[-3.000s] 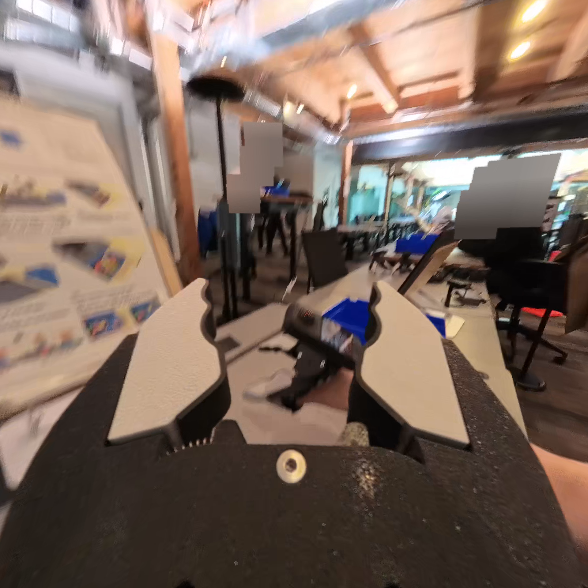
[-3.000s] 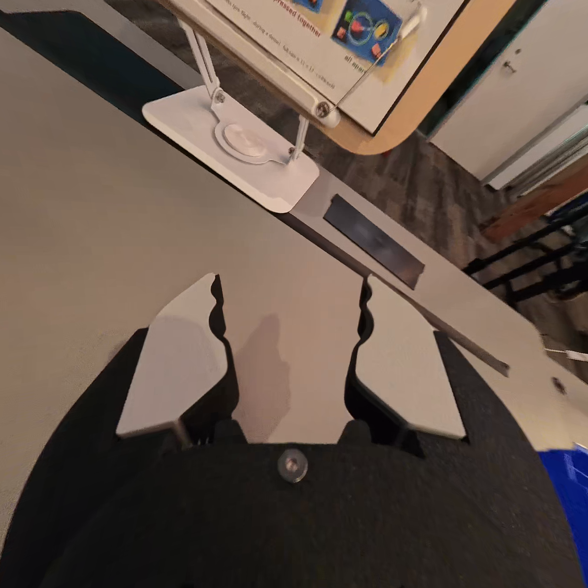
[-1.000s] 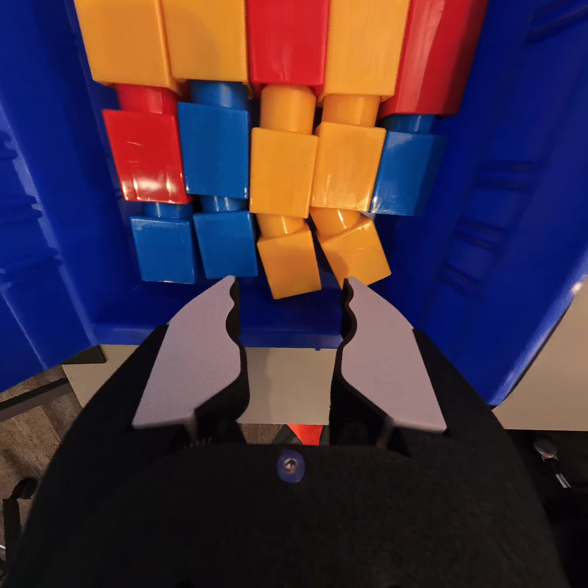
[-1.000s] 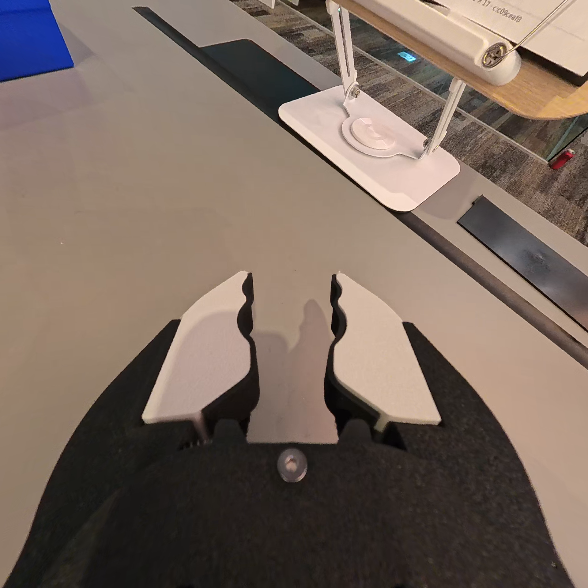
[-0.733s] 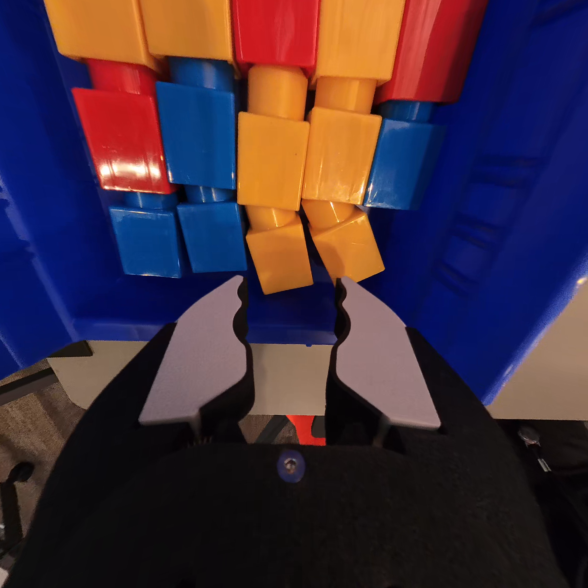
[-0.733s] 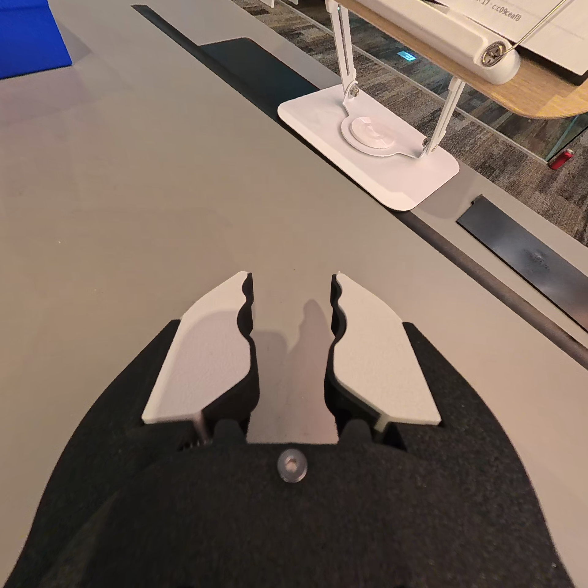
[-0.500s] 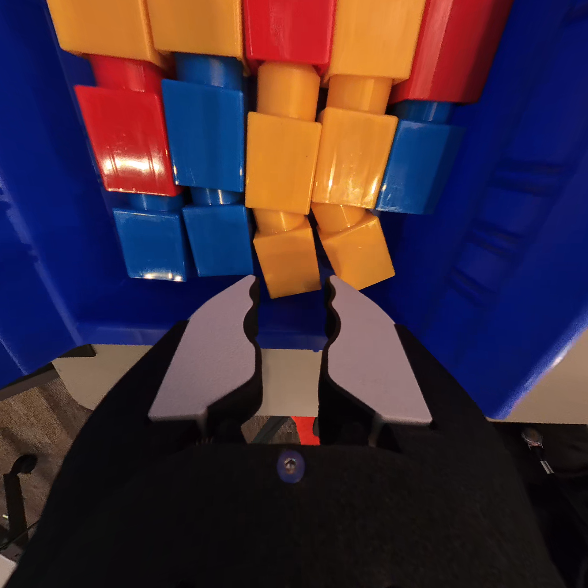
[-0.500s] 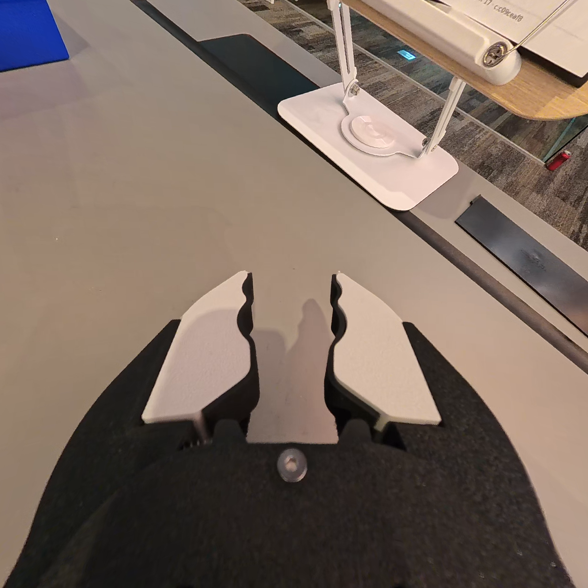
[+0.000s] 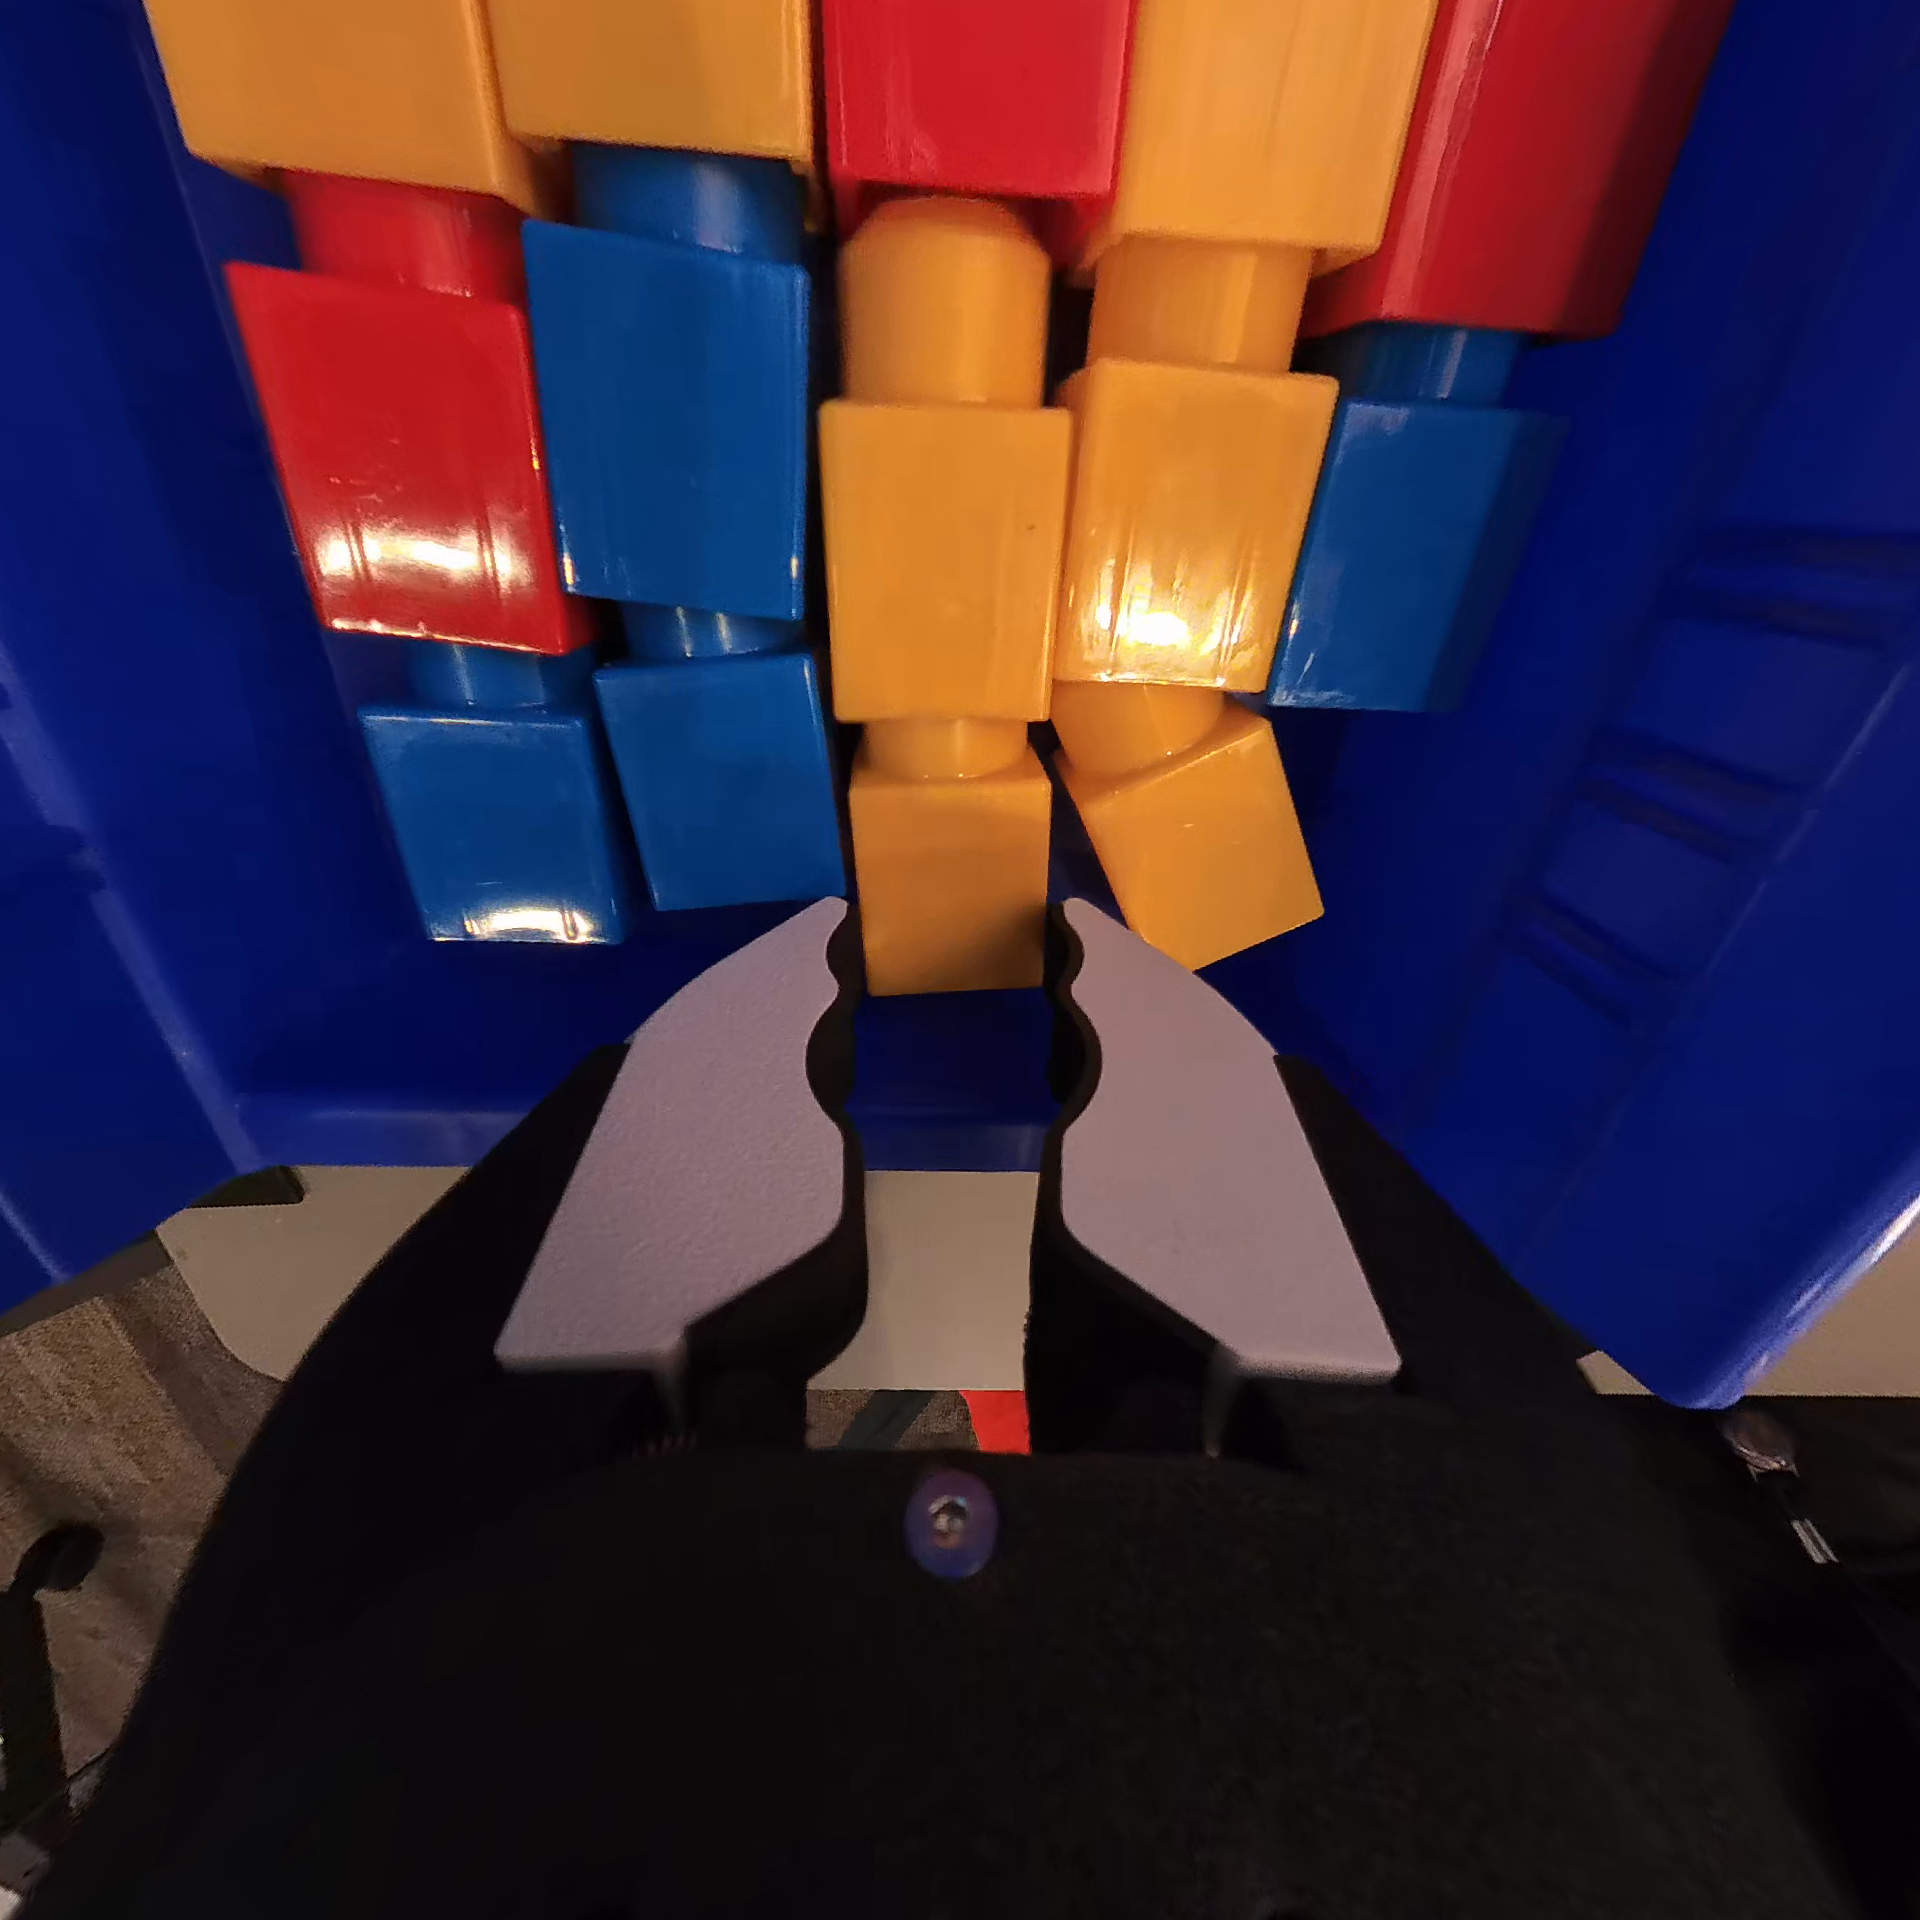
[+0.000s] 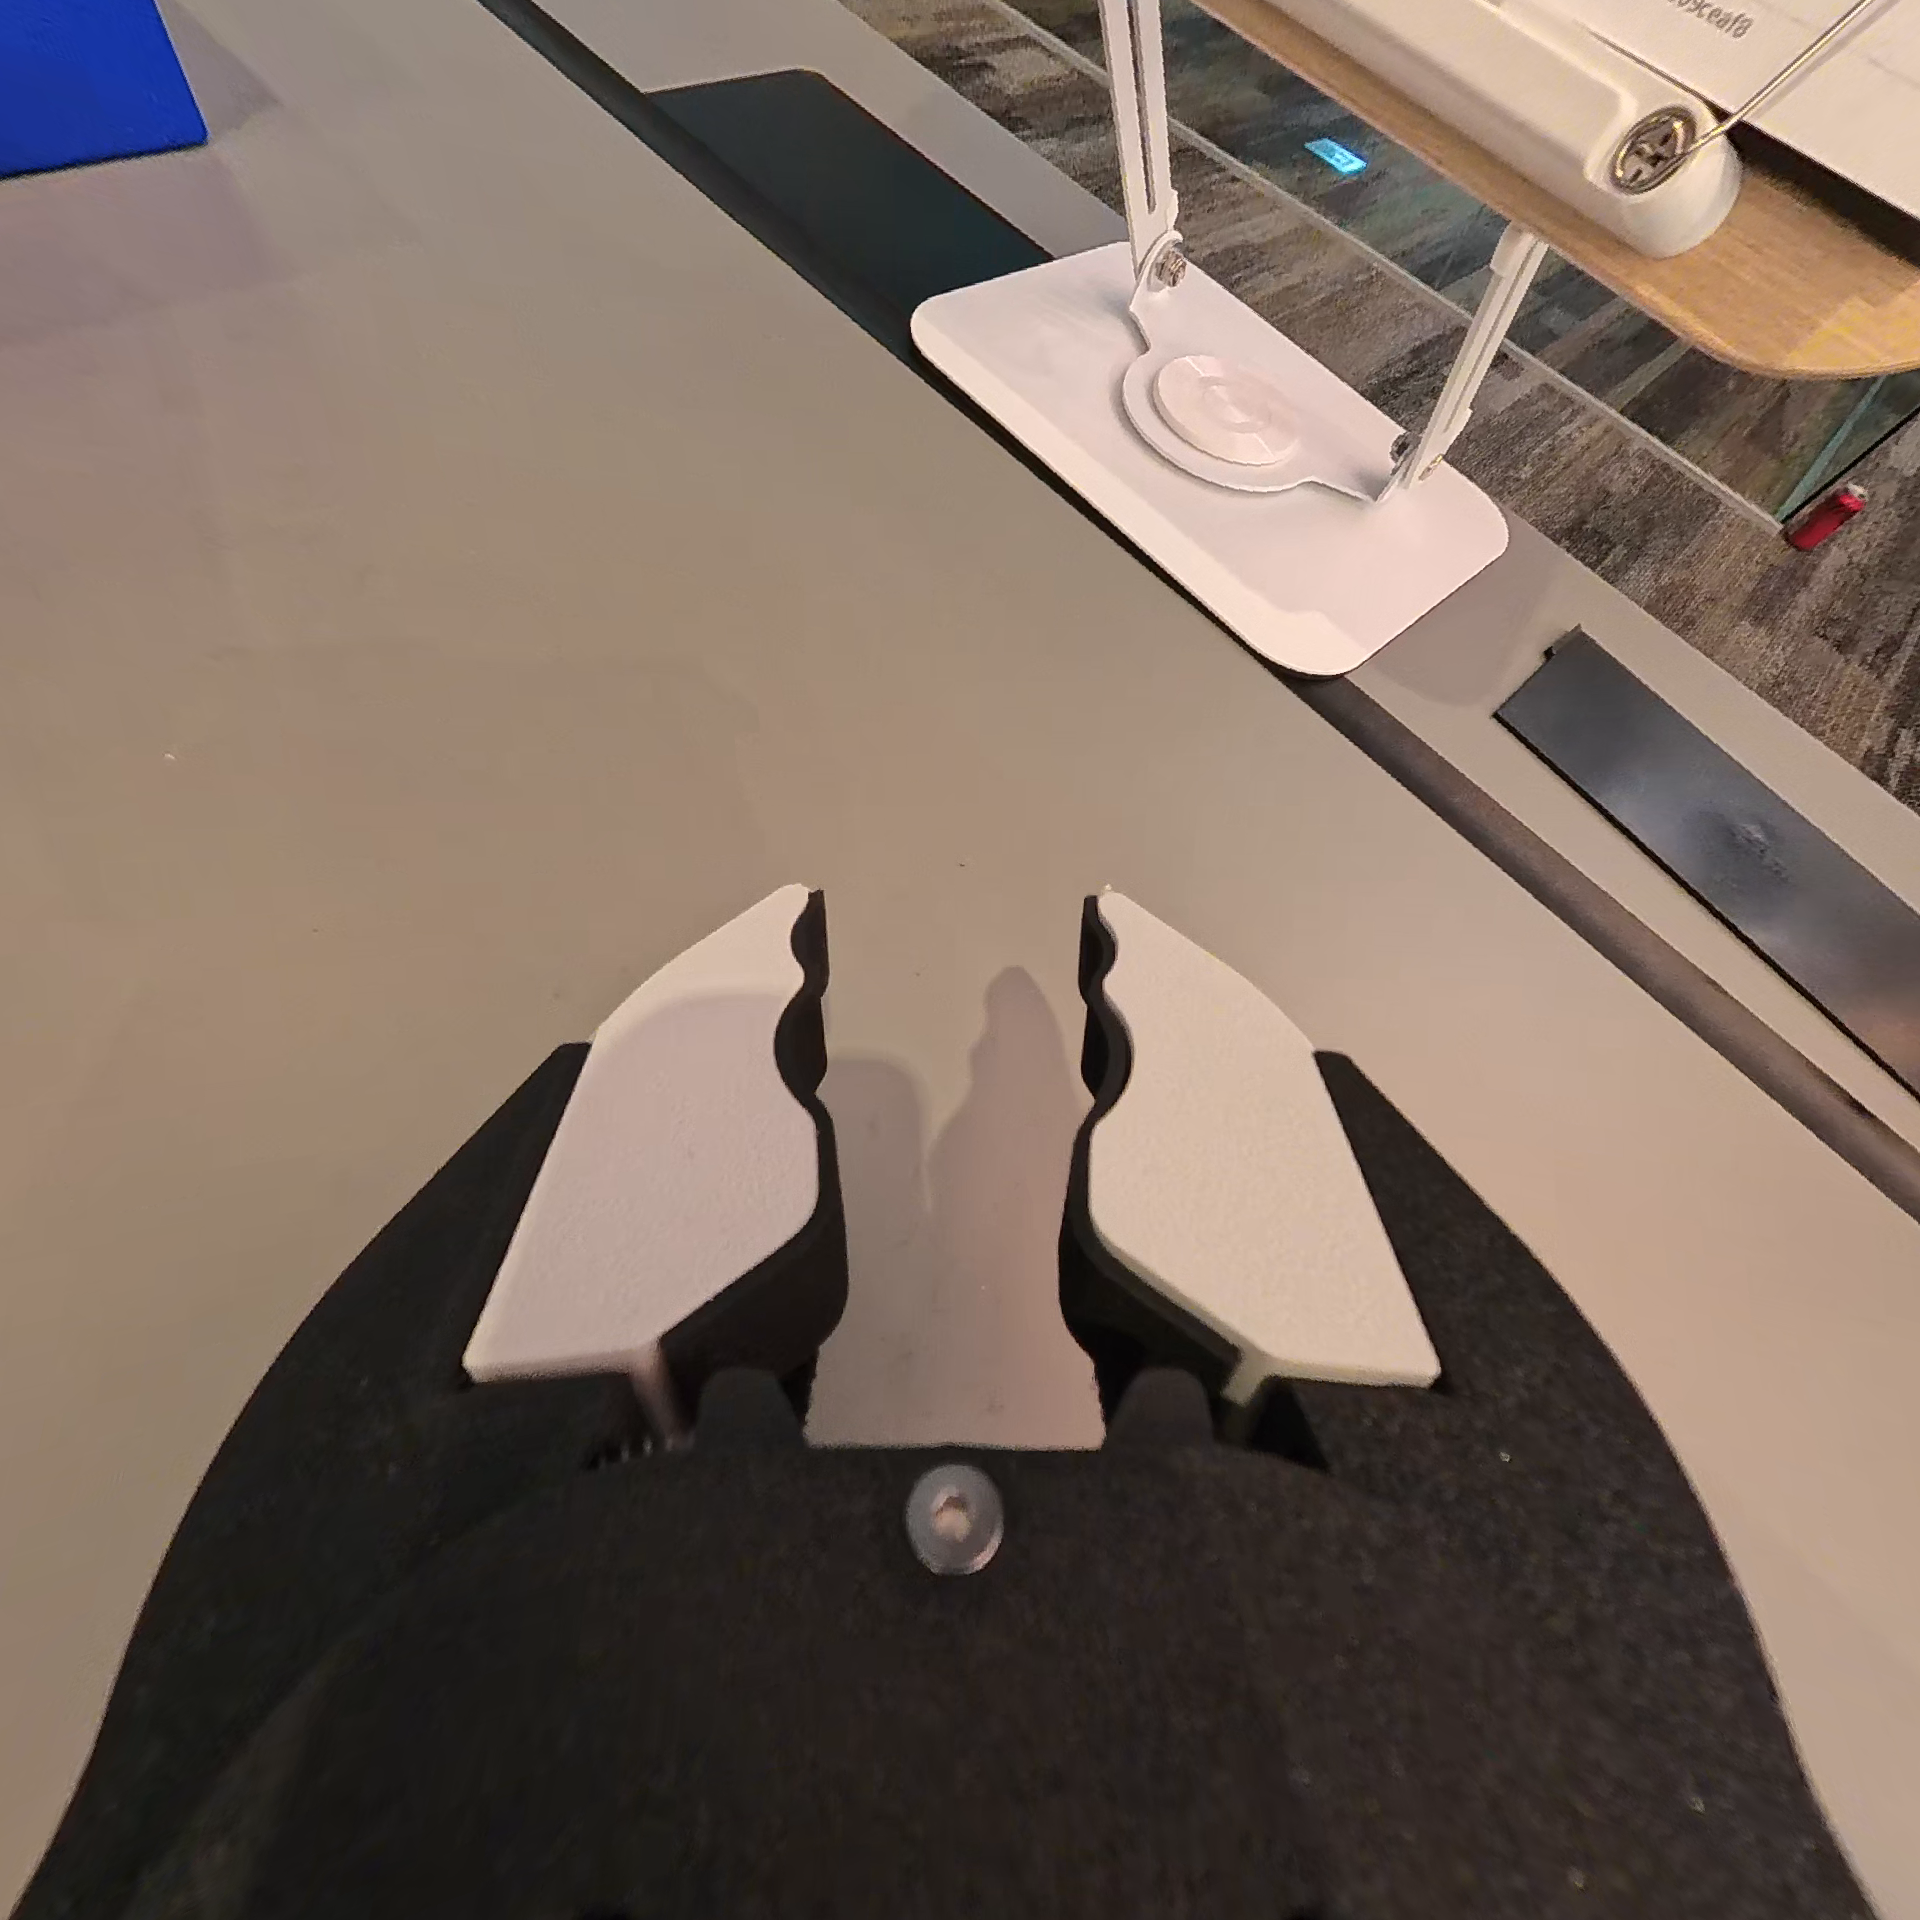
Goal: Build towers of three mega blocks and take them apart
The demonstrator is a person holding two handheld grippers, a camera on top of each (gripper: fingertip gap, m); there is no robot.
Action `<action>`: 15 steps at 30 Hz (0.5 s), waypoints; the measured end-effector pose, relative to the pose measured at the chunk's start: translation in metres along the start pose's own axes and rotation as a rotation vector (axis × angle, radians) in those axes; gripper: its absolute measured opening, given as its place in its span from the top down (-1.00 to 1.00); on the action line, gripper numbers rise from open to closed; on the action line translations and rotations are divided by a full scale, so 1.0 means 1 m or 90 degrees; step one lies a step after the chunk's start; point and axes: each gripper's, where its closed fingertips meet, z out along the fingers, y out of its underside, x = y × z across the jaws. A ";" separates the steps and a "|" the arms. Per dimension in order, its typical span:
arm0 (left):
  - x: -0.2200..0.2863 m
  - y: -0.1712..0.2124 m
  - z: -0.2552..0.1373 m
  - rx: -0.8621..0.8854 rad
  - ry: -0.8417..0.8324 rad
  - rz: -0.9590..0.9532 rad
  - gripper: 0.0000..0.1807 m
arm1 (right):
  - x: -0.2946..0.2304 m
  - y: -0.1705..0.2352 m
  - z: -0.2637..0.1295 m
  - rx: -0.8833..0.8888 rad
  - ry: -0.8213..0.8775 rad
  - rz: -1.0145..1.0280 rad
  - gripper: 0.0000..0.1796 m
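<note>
Several towers of red, yellow and blue mega blocks lie side by side in a blue bin point(image 9: 1662, 727). My left gripper point(image 9: 954, 920) is shut on the near yellow block point(image 9: 948, 873) of a yellow tower in the middle. That block joins a second yellow block point(image 9: 940, 561), whose rounded stud point(image 9: 943, 301) shows just short of a red block point(image 9: 971, 94). A tilted yellow tower point(image 9: 1184, 530) lies right of it and blue towers point(image 9: 717, 769) left. My right gripper point(image 10: 951, 904) is open and empty, low over the grey table point(image 10: 416, 623).
A white stand base point(image 10: 1216, 457) sits near the table's far edge, holding a board overhead. A corner of the blue bin point(image 10: 83, 73) shows at the far left in the right wrist view. A dark cable slot point(image 10: 1704, 831) runs along the far edge.
My left gripper swung down from the room to the bin, moved in and closed on the near yellow block; that tower has straightened and its stud has drawn back from the red block. The right gripper narrowed, then stayed still.
</note>
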 end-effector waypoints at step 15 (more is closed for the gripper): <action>0.009 0.003 -0.058 0.055 0.024 0.032 0.63 | 0.005 0.007 0.000 -0.009 0.002 0.010 0.49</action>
